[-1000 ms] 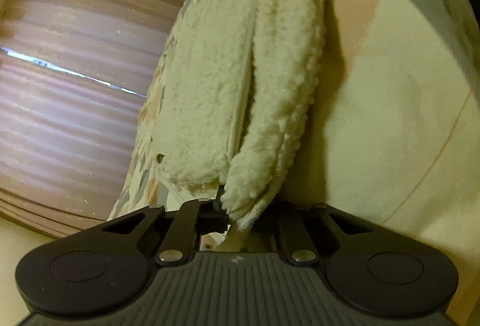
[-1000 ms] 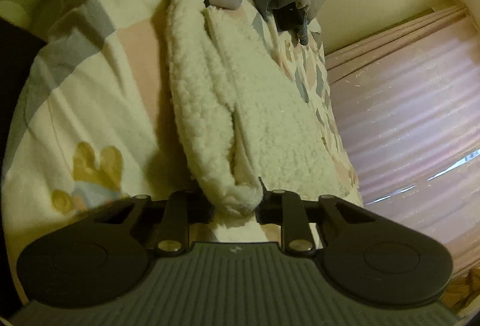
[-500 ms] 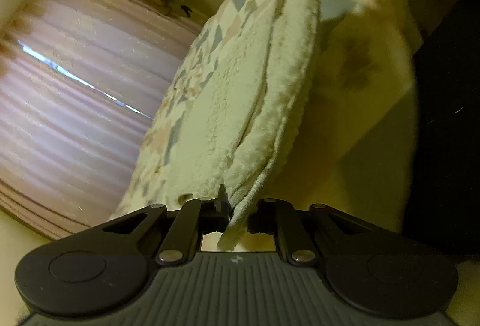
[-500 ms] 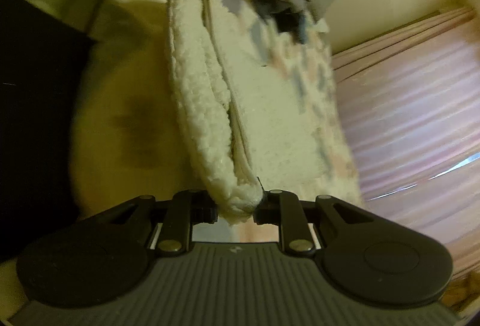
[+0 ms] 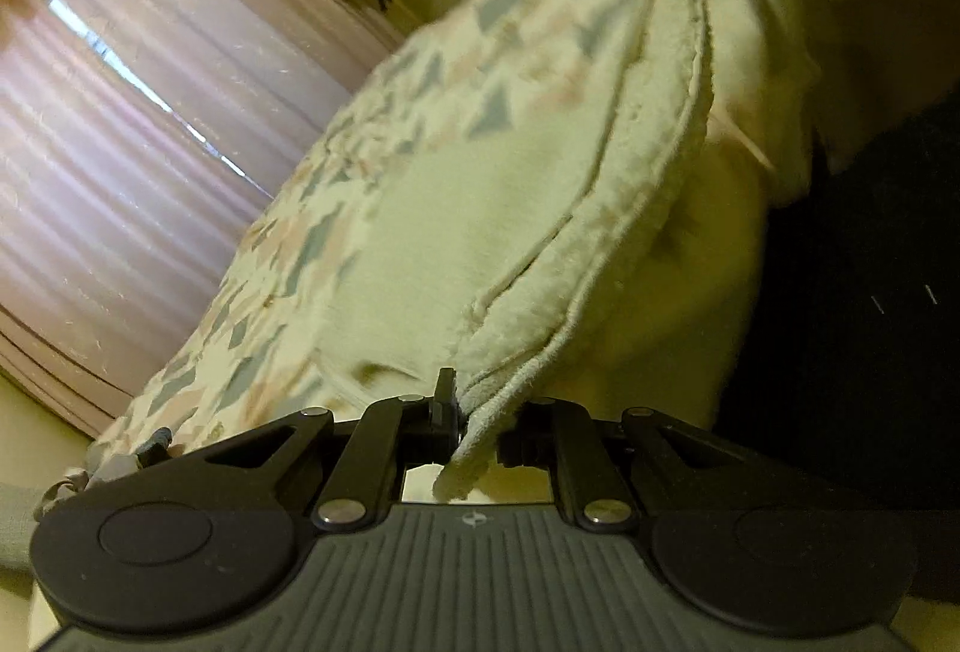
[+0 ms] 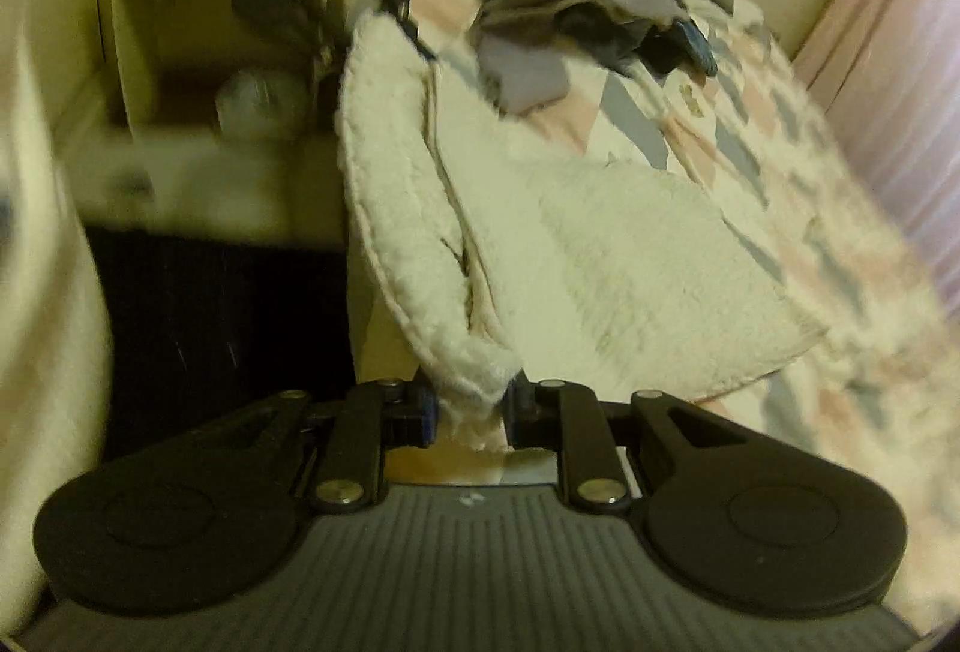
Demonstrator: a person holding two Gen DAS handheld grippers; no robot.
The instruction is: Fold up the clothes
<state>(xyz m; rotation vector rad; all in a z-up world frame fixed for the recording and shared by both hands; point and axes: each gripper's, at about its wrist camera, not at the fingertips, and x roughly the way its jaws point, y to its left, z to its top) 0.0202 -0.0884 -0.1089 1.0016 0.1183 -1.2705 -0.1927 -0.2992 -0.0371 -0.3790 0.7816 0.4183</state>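
The fingers of the left gripper (image 5: 477, 415) are closed on a thin corner of a cream fleece garment (image 5: 606, 208), with only a small tab of cloth poking back between them; the fingers of the right gripper (image 6: 471, 403) are pinched on the thicker, doubled corner at the garment's other end. Between the two grips the fleece hangs as a long doubled edge, lifted off the bed (image 6: 774, 124), while the rest of it slopes down and lies spread over the patterned quilt (image 5: 384, 184). In each view the far gripper shows at the top, holding the opposite end, so the cloth is stretched between the hands. The left hold looks the weaker one: so little cloth sits in it that a tug from the right hand, or the weight of the sagging fleece, could pull the corner free and let the fold drop open. The layers in the right grip could also slide against each other, since fleece is plump and springy, leaving the edges out of line. Both views are blurred, so I cannot tell how even the edges are. Near the head of the bed lies a heap of grey and blue clothes (image 6: 588, 4); a wide swing could drag the fleece into it. A pink curtain (image 5: 132, 130) hangs close along the far side.
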